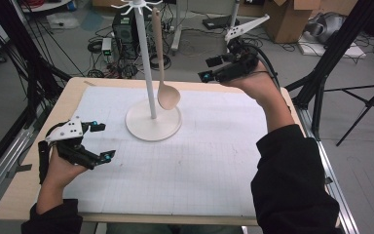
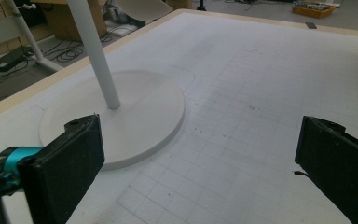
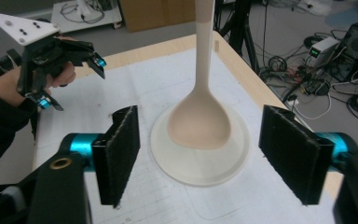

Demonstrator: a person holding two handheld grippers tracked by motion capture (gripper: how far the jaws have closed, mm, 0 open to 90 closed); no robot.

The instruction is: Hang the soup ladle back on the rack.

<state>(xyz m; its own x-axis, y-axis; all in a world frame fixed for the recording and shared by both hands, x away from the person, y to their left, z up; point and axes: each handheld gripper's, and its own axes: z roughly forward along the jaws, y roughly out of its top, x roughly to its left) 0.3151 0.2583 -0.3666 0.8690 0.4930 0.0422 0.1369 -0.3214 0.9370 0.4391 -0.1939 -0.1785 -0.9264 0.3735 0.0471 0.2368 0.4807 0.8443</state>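
Note:
A white stand with a thin pole [image 1: 146,63] and a round base [image 1: 143,130] rises at the back middle of the table. A pale wooden spoon [image 1: 168,96] hangs from a hook at its top, bowl down, just above the base. My right gripper [image 1: 206,68] is raised to the right of the spoon, pointing at it, jaws open and empty. In the right gripper view the spoon [image 3: 200,121] hangs ahead, between the open jaws [image 3: 200,158] but farther off. My left gripper [image 1: 105,141] rests low at the table's left, open and empty, facing the base [image 2: 135,116].
A white grid mat [image 1: 199,156] covers most of the wooden table [image 1: 14,204]. Beyond the far edge, cables, a black box [image 1: 124,24] and cardboard boxes lie on the floor. Black tripod legs [image 1: 321,87] stand at the right.

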